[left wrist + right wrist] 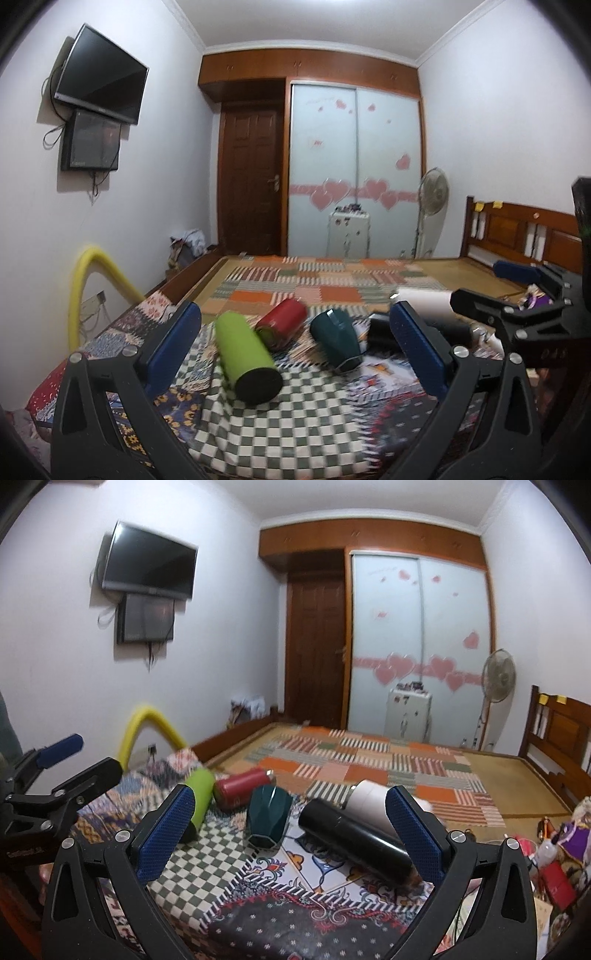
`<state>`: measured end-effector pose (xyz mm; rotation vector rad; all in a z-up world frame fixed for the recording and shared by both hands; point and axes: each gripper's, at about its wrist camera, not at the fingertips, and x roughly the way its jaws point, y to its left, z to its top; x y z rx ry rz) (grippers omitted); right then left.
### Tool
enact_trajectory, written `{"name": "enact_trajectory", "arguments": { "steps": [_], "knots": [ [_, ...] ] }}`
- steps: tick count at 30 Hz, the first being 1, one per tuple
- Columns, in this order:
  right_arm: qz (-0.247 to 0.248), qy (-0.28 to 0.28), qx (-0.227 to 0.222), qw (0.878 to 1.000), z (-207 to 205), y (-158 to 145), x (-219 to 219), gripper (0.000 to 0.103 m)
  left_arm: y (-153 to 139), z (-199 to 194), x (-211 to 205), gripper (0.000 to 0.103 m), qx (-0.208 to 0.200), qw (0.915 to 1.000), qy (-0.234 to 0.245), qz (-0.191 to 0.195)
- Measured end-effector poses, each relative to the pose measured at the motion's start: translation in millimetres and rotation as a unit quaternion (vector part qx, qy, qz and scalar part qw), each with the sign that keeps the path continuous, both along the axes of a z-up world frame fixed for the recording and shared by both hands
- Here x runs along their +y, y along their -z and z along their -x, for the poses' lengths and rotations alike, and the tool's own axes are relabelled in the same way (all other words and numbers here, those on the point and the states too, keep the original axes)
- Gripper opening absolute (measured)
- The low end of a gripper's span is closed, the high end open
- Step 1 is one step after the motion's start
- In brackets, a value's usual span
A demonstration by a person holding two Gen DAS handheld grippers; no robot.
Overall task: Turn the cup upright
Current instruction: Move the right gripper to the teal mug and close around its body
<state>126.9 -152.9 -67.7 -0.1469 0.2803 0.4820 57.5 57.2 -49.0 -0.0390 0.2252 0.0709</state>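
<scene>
Several cups lie on their sides on a patterned cloth: a lime green cup [245, 356] [199, 799], a red cup [282, 324] [240, 788], a dark teal faceted cup [338, 339] [267, 816], a black cup [354, 840] [380, 328] and a white cup [369, 795] [424, 301]. My left gripper [295, 350] is open, with the green, red and teal cups ahead between its fingers. My right gripper [290, 830] is open, with the teal and black cups ahead of it. It also shows at the right of the left wrist view [517, 295].
The patterned cloth [280, 424] [303, 915] covers the near surface, and a patchwork mat [314, 284] lies on the bed beyond. A yellow tube [83, 288] arches at the left. A wooden headboard [528, 232], fan [432, 192] and clutter [554, 856] stand at the right.
</scene>
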Motion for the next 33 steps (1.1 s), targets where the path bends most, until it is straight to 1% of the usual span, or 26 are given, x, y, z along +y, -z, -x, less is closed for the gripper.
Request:
{"name": "enact_trajectory", "arguments": {
  "steps": [5, 7, 12, 14, 17, 22, 29, 33],
  "knots": [
    [0.036, -0.025, 0.047, 0.998, -40, 17, 27, 0.103, 24, -28, 25, 0.103, 0.035, 0.9993, -0.006, 0.011],
    [0.052, -0.037, 0.075, 0.995, -57, 25, 40, 0.103, 33, -37, 35, 0.103, 0.047, 0.9987, -0.007, 0.02],
    [0.08, -0.055, 0.127, 0.987, -90, 40, 59, 0.101, 51, -53, 55, 0.103, 0.066, 0.9971, -0.006, 0.038],
    [0.094, -0.059, 0.146, 0.983, -102, 46, 66, 0.095, 55, -54, 58, 0.103, 0.068, 0.9969, -0.005, 0.039],
    [0.107, -0.065, 0.186, 0.975, -120, 57, 74, 0.093, 60, -56, 60, 0.103, 0.07, 0.9968, -0.006, 0.039],
    [0.129, -0.069, 0.222, 0.964, -140, 65, 86, 0.087, 65, -57, 64, 0.103, 0.07, 0.9967, -0.006, 0.041],
    [0.143, -0.069, 0.27, 0.95, -162, 75, 99, 0.088, 67, -53, 64, 0.103, 0.067, 0.9969, -0.002, 0.042],
    [0.16, -0.061, 0.274, 0.946, -170, 79, 106, 0.089, 69, -54, 63, 0.103, 0.066, 0.9971, -0.001, 0.038]
  ]
}}
